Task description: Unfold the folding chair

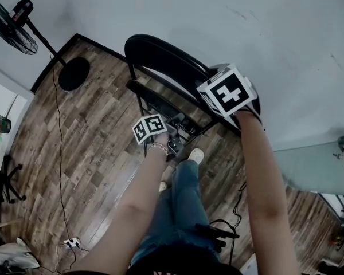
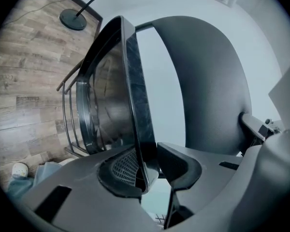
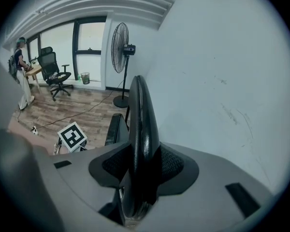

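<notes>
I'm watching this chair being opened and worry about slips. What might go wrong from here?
The left claw grips only the thin seat rim; it may slip off as the seat swings. The shoe sits close to the lower frame, which might catch it.

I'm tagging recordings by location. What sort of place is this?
Probably an office: a swivel office chair and desk stand by large windows, with a pedestal fan on the wood-look floor.

soft even light, fisheye warp — dark corners, fg blurry
</notes>
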Tool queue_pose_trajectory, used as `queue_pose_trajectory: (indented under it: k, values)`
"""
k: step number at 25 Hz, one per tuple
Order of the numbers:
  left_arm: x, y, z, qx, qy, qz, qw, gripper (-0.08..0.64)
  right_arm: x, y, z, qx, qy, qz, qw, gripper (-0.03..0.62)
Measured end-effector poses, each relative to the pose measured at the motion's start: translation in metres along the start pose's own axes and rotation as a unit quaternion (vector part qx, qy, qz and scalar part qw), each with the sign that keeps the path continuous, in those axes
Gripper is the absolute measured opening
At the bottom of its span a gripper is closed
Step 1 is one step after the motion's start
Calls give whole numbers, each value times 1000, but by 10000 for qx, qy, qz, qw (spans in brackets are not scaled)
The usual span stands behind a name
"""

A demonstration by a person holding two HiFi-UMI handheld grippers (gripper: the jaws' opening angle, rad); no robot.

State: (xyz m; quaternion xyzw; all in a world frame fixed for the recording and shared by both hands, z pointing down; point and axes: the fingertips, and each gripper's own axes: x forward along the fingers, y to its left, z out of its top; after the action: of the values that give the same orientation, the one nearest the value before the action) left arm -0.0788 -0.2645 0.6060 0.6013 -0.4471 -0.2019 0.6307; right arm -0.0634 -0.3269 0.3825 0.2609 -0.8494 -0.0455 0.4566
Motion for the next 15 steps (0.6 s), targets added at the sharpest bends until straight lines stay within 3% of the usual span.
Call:
queue_pose_trajectory:
  k: [6, 11, 15]
  values:
    - [-19, 10, -5, 5, -9, -87, 10000, 103, 0, 21, -4, 97, 125, -108, 9998, 160]
    - [-45, 30, -17, -218, -62, -206, 9995, 109, 0, 18, -2, 49, 103, -342, 9994, 166]
    - [-71, 55, -30, -316, -11, -99, 9995, 119, 6, 16, -10, 149, 315, -393, 9986, 170]
